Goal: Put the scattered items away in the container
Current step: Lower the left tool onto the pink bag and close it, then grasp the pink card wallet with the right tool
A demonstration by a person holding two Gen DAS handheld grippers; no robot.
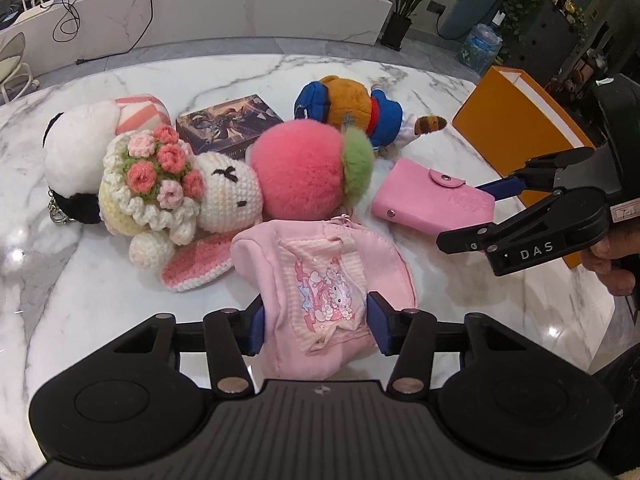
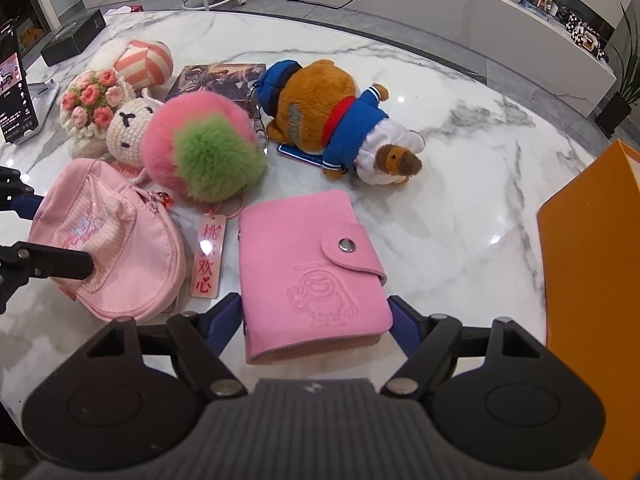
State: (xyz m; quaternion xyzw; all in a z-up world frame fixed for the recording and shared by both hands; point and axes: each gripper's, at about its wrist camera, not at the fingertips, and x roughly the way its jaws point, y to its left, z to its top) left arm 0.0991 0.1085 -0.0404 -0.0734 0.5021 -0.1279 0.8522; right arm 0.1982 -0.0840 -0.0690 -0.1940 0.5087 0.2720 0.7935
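Observation:
A pink zip pouch [image 1: 320, 280] lies on the marble table, and my left gripper [image 1: 316, 322] has its fingers on either side of it, touching its sides. A pink snap wallet [image 2: 314, 274] lies flat, and my right gripper [image 2: 318, 318] is open around its near end, with small gaps at both pads. The wallet [image 1: 430, 198] and right gripper [image 1: 476, 210] also show in the left wrist view. The pouch [image 2: 108, 248] also shows in the right wrist view. The orange box [image 1: 516, 136] stands at the right.
Scattered behind are a pink-green fluffy peach [image 1: 304, 176], a crochet bunny with flowers [image 1: 176, 188], a bear in a blue jacket [image 2: 332, 120], a striped plush [image 2: 144, 60], a picture box [image 1: 228, 124] and a pink tag [image 2: 208, 256]. A phone on a stand [image 2: 12, 92] is at far left.

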